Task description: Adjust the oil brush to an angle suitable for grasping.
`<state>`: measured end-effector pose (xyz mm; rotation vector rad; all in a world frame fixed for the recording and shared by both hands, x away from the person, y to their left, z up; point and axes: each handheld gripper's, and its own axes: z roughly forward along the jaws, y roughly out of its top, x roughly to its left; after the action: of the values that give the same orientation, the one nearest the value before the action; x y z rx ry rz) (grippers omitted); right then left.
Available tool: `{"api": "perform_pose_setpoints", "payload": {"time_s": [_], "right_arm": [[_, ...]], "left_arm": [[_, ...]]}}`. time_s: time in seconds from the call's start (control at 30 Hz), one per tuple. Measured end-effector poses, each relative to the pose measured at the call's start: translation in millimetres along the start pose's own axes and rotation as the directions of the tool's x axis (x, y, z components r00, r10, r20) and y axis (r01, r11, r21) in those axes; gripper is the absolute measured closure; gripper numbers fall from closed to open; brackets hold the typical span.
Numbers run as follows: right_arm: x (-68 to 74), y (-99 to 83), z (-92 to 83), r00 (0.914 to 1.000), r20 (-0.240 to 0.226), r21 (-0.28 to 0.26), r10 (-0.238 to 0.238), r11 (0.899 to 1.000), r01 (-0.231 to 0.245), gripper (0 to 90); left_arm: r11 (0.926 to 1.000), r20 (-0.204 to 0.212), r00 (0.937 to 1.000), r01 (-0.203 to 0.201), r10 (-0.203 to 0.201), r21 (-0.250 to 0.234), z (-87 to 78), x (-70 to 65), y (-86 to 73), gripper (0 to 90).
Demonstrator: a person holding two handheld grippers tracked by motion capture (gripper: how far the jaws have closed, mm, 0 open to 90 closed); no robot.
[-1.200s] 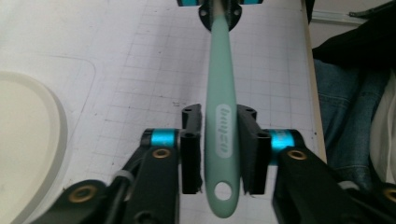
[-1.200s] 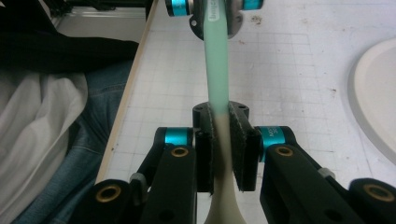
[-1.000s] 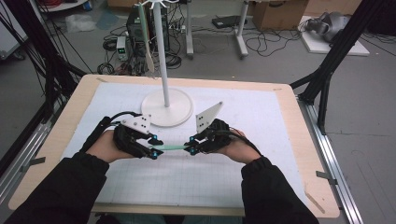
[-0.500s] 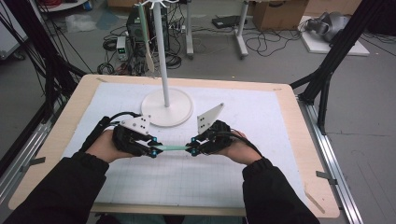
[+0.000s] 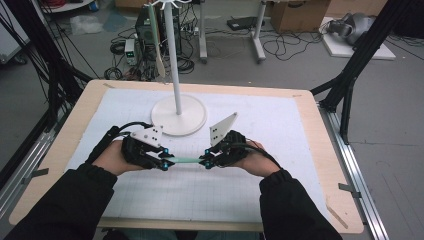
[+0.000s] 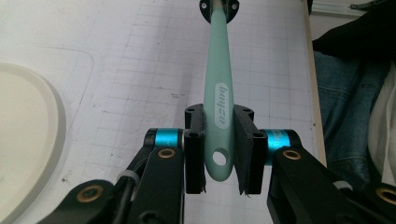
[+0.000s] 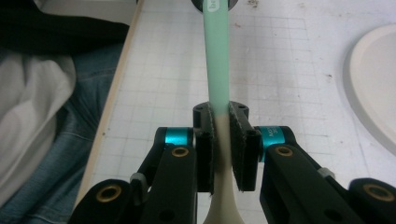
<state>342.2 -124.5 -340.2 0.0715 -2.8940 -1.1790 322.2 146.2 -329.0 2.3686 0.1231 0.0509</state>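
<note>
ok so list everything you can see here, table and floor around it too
spatula: 1, mint green handle with cream head end, held level above the mat between both grippers
stand: 1, white, round base and upright pole, far middle of the mat
hanging utensil: 1, cream, hanging from the stand's top
grid mat: 1, white, covering most of the table
table: 1, light wood, under the mat
cardboard boxes: at least 1, brown, on the floor beyond the table
cables: many, black, on the grey floor
left gripper: 1, black with blue, shut on the handle's holed end, jaws have just been closing
right gripper: 1, black with blue, shut on the spatula where green meets cream
sleeves: 2, black, bottom of high view
</note>
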Motion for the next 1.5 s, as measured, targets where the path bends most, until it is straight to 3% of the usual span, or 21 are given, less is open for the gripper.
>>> {"api": "perform_pose_setpoints", "payload": {"time_s": [0.17, 0.27, 0.47, 0.7, 0.83, 0.93, 1.1, 1.27, 1.5], "right_arm": [[2.3, 1.3, -2.3, 0.9990, 0.037, -0.004, -0.026, 1.000, 0.026, 81.9], [1.6, 1.7, -1.7, 0.9989, 0.037, -0.021, -0.030, 0.999, 0.031, 81.9], [0.4, 0.0, 2.1, 0.9999, 0.002, -0.005, 0.012, 1.000, -0.012, 76.9], [0.7, -1.0, 7.2, 0.9992, -0.026, 0.020, 0.032, 0.999, -0.031, 81.3], [3.5, -0.2, 9.9, 0.9998, -0.018, 0.052, 0.005, 0.999, -0.004, 82.5], [5.7, 0.0, 9.7, 1.0000, -0.002, 0.044, -0.006, 0.999, 0.006, 82.8], [6.5, 0.6, 11.1, 0.9993, 0.031, 0.044, -0.022, 0.999, 0.021, 82.8], [7.4, 0.6, 10.9, 0.9996, 0.020, 0.047, -0.022, 0.999, 0.021, 84.2], [9.4, 1.0, 10.8, 0.9995, 0.019, 0.056, -0.024, 0.998, 0.022, 84.9]], "left_arm": [[0.9995, 0.000, 0.9995, 0.031, -0.031, -0.010, -2.1, 2.9, -0.6, 68.0], [0.9999, -0.003, 0.9999, 0.013, -0.013, -0.008, -1.6, 1.8, -0.4, 75.3], [0.9997, -0.011, 0.9997, -0.022, 0.022, 0.007, 0.4, -1.7, 0.2, 76.8], [0.9982, -0.008, 0.9985, -0.054, 0.054, 0.028, 2.6, -4.8, 0.7, 76.9], [0.9993, 0.003, 0.9995, -0.030, 0.030, 0.021, 3.0, -4.2, 0.8, 76.0], [0.9999, 0.003, 1.0000, -0.007, 0.007, 0.012, 0.3, -2.0, 0.9, 69.5], [0.9999, 0.004, 0.9999, -0.010, 0.010, 0.006, -0.5, -2.5, 0.5, 77.3], [0.9991, 0.008, 0.9992, -0.040, 0.040, 0.015, -0.7, -5.0, 0.8, 82.6], [0.9989, 0.011, 0.9989, -0.046, 0.046, 0.005, -1.6, -6.0, 1.4, 82.8]]}}
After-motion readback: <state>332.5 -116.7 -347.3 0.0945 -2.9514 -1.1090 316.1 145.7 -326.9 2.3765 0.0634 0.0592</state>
